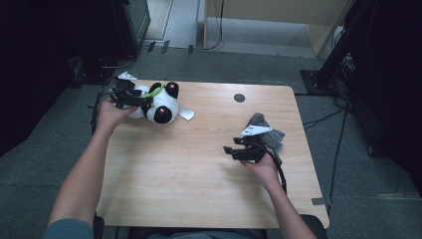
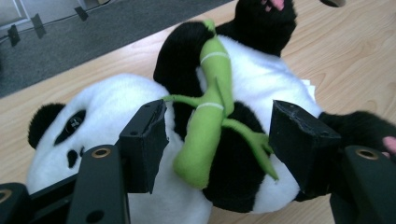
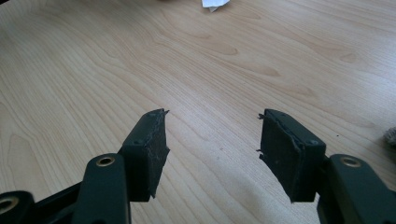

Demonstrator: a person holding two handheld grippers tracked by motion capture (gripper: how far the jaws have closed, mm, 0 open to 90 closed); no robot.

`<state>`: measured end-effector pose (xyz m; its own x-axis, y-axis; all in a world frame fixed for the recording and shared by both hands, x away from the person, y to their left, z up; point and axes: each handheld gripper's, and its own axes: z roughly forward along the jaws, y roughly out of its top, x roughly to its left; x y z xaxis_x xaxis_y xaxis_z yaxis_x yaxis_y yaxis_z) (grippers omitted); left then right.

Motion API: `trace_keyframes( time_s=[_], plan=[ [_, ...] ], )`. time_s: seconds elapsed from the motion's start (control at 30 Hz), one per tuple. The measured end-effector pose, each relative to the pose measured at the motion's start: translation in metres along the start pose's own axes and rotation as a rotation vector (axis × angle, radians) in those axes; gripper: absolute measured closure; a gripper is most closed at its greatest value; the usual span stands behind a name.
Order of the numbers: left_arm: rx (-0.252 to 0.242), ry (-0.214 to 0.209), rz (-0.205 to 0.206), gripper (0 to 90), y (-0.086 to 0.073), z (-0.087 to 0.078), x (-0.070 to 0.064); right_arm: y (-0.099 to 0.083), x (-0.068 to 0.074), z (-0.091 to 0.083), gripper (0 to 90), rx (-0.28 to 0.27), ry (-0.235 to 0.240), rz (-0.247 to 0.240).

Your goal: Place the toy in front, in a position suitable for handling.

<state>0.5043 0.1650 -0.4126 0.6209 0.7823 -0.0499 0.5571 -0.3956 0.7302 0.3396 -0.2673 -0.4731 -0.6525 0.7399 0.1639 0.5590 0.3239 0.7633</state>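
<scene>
Panda plush point(image 2: 140, 107) lies on the table point(image 1: 199, 174), its belly between the left gripper point(image 2: 217, 135)'s wide-spread jaws. Right gripper point(image 3: 212, 140) hangs well apart, jaws wide, holding nothing.

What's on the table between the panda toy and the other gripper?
Mostly bare wood. In the high view, just a small white tag lies beside the panda; the table stretches bare to the right gripper.

The plush panda point(image 2: 140, 107) is black and white, with pink paw pads and a bright green bamboo stalk point(image 2: 208, 121) ringed in white across its chest. Both tongs are black; the counter point(image 3: 196, 60) is pale wood with darker grain
</scene>
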Motion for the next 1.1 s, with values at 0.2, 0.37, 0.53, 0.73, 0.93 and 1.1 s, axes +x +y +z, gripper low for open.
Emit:
trace_keyframes(
  time_s=[0.2,0.37,0.53,0.73,0.93,1.1],
  plan=[
    [0.011,-0.03,0.002,42.1,-0.006,0.009,-0.002,0.001,-0.001,-0.002,42.6,-0.009,0.0,0.005],
    [0.002,-0.019,-0.001,43.8,-0.007,0.012,-0.003,0.001,-0.005,-0.006,42.9,-0.023,-0.008,0.017],
    [-0.042,-0.046,-0.006,52.5,-0.017,0.013,-0.001,0.001,-0.007,-0.008,46.2,-0.02,-0.012,0.027],
    [-0.038,-0.063,-0.04,62.3,-0.018,0.01,0.0,0.001,-0.01,-0.012,46.1,-0.032,-0.029,0.021],
    [-0.046,-0.023,-0.05,66.7,-0.014,0.006,-0.005,0.001,-0.012,-0.015,45.7,-0.039,-0.052,0.012],
    [-0.048,-0.011,-0.048,68.7,-0.01,0.001,-0.009,0.001,-0.013,-0.016,45.8,-0.041,-0.064,0.003]
  ],
)
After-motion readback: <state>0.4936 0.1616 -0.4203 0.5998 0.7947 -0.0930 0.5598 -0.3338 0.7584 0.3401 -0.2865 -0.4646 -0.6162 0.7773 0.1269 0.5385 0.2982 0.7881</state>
